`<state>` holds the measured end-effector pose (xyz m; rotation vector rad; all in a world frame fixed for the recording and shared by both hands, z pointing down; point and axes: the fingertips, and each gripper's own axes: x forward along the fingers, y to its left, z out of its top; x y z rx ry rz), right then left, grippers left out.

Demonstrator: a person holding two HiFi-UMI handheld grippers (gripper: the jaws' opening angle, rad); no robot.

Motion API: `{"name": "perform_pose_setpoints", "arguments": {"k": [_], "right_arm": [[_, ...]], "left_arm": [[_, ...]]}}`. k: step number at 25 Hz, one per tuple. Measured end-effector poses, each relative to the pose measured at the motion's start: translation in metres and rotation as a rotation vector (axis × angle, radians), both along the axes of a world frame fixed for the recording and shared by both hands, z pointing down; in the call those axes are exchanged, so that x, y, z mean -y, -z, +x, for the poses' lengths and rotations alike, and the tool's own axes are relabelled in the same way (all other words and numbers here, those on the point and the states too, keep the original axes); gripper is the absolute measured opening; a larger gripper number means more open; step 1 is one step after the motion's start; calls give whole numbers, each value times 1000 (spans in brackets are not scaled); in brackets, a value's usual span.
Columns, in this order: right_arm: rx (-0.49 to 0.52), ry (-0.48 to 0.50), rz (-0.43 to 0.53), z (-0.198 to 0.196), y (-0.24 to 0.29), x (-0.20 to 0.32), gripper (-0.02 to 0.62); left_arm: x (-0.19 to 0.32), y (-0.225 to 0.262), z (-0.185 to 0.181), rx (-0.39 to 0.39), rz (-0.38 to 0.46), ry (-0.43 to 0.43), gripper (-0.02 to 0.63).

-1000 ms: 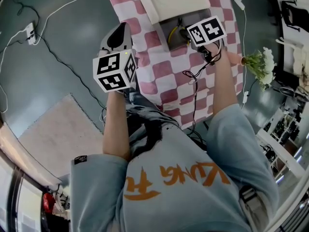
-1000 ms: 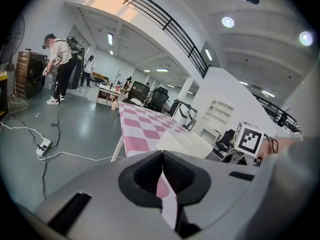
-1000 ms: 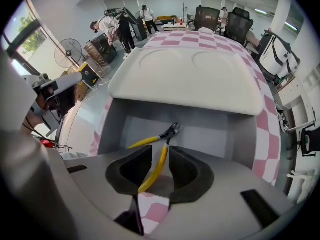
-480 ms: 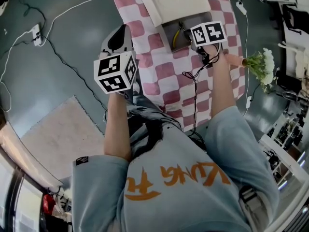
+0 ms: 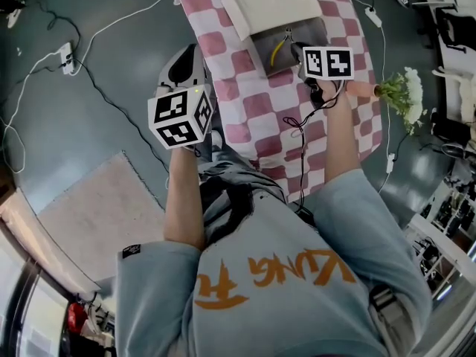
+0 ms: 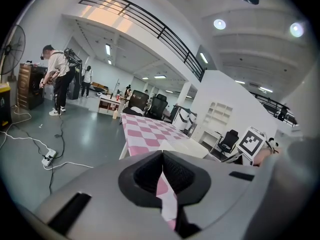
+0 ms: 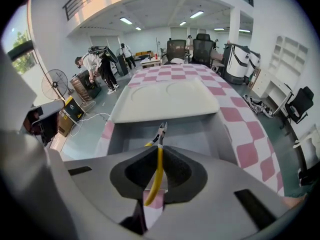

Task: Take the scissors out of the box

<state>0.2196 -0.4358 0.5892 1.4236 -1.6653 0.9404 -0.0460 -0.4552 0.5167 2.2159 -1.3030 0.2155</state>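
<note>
The scissors (image 7: 158, 160) have yellow handles and small dark blades. My right gripper (image 7: 159, 153) is shut on one handle, its jaws having just closed round it. The blades point out over the open grey box (image 7: 200, 134). From the head view, the right gripper (image 5: 296, 50) hangs over the near end of the box (image 5: 262, 56) on the pink checked table (image 5: 253, 110), the yellow scissors (image 5: 279, 49) showing beside it. My left gripper (image 5: 184, 56) hangs left of the table over the floor; in its own view the left gripper (image 6: 161, 156) is shut with nothing in it.
The box's white lid (image 5: 271, 4) lies just beyond the box. A carrot (image 5: 361, 89) and a bunch of white flowers (image 5: 401, 95) lie at the table's right edge. Cables and a power strip (image 5: 65, 50) lie on the floor at left, a rug (image 5: 97, 207) nearer.
The right gripper has drawn back from inside the box towards me and risen, with the yellow scissors in it. The left gripper has risen a little beside the table.
</note>
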Motion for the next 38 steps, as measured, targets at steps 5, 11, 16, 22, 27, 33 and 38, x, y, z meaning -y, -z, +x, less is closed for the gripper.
{"name": "perform_pose_setpoints", "arguments": {"k": [5,11,16,22,27,33,38], "right_arm": [[21,-17,122,-7,27,-1,34],[38,-2,246,-17,65,-9,34],[101,23,363,-41,101,-13,34],[182,37,489,-68,134,-18,34],[134,65,608,-92,178,-28,34],[179,70,739,-111,228,-54,34],[251,31,852,-121,254,-68,34]], "left_arm": [[-13,13,-2,2,26,0,20],[-28,50,1,12,99,-17,20],[-38,77,-13,23,151,7,20],[-48,100,-30,71,211,61,20],[-60,127,-33,92,278,77,20],[-84,163,-25,176,380,63,20],[-90,190,-40,184,440,109,20]]}}
